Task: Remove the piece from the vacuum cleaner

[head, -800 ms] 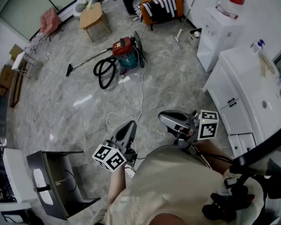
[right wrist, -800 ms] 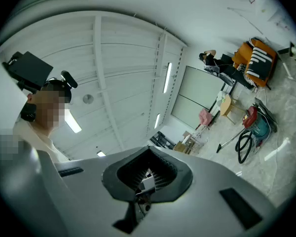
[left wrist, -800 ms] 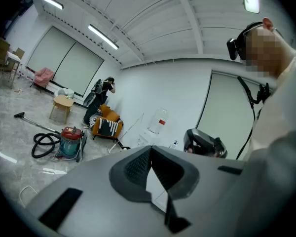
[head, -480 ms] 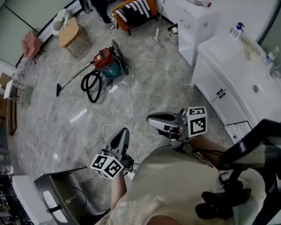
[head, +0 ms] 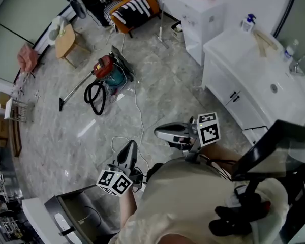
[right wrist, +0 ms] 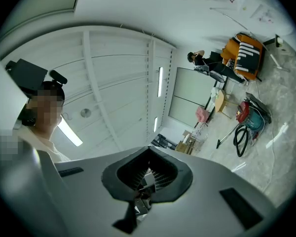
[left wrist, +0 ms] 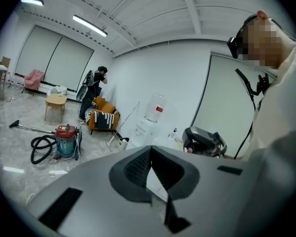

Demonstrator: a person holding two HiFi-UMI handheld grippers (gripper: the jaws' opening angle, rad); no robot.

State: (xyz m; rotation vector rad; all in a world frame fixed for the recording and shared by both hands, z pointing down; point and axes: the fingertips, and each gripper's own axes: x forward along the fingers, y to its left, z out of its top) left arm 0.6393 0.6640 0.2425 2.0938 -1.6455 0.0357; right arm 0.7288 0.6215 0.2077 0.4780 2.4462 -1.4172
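While right gripper (head: 158,132) hovers closed, vacuum cleaner (head: 105,70) afar

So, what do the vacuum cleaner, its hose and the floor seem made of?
Vacuum cleaner: teal drum and red lid, smooth, probably plastic or painted metal. Hose: black, lying in loops, so flexible plastic or rubber. Floor: grey, veined, glossy with reflections, likely polished marble or tile.

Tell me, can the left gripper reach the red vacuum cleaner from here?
Probably not yet. The left gripper is held close to the person, while the vacuum cleaner stands away across the floor. Only a cable lies between; the person must walk closer.
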